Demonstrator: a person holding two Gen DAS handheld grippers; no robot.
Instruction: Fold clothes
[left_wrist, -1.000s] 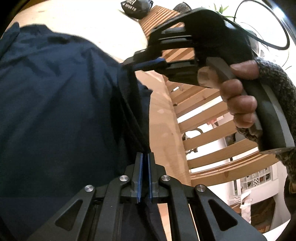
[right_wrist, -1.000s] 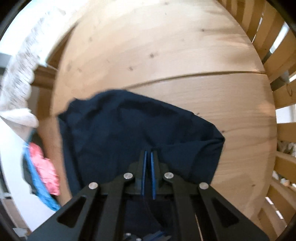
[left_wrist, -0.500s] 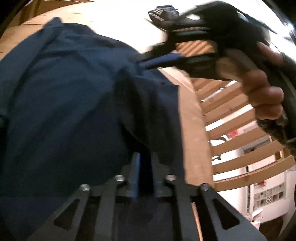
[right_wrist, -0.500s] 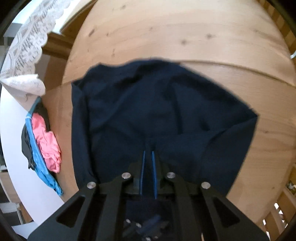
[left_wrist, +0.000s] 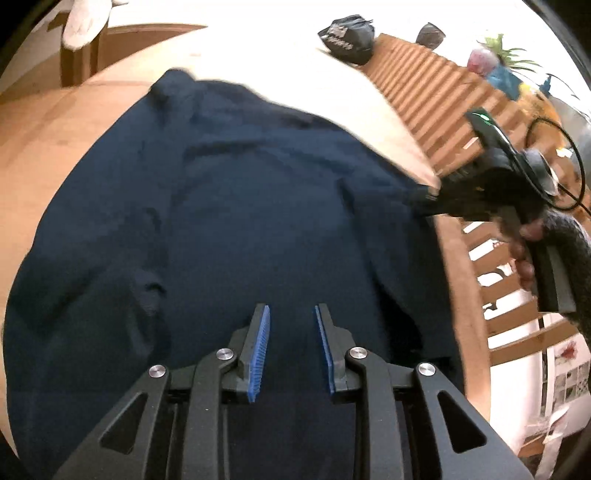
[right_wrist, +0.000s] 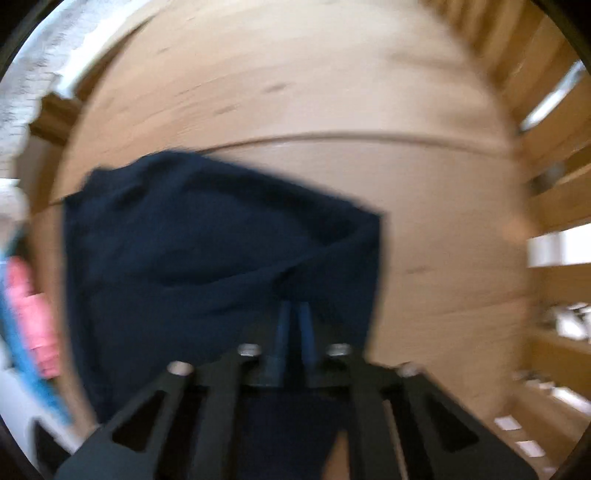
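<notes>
A navy garment (left_wrist: 240, 221) lies spread over the wooden table (left_wrist: 55, 129), with low wrinkles. My left gripper (left_wrist: 292, 308) hovers over its near part. Its jaws are opening, the blue pads (left_wrist: 260, 347) stand apart, and nothing is pinched between them. My right gripper (left_wrist: 421, 199), held by a hand (left_wrist: 524, 251), meets the garment's right edge. In the blurred right wrist view that gripper (right_wrist: 294, 314) is shut, and a taut ridge of the navy garment (right_wrist: 184, 240) runs into its tips.
A black bag (left_wrist: 347, 35) sits at the table's far side. Wooden slats (left_wrist: 436, 92) border the table on the right, with a plant (left_wrist: 506, 48) beyond. Pink and blue clothes (right_wrist: 33, 325) lie off the table's left edge. Bare tabletop (right_wrist: 295, 92) stretches beyond the garment.
My left gripper has let go of the cloth and its jaws now stand apart. The lifted fold has dropped and the garment lies flatter. The right gripper has sunk to the garment's right edge.
</notes>
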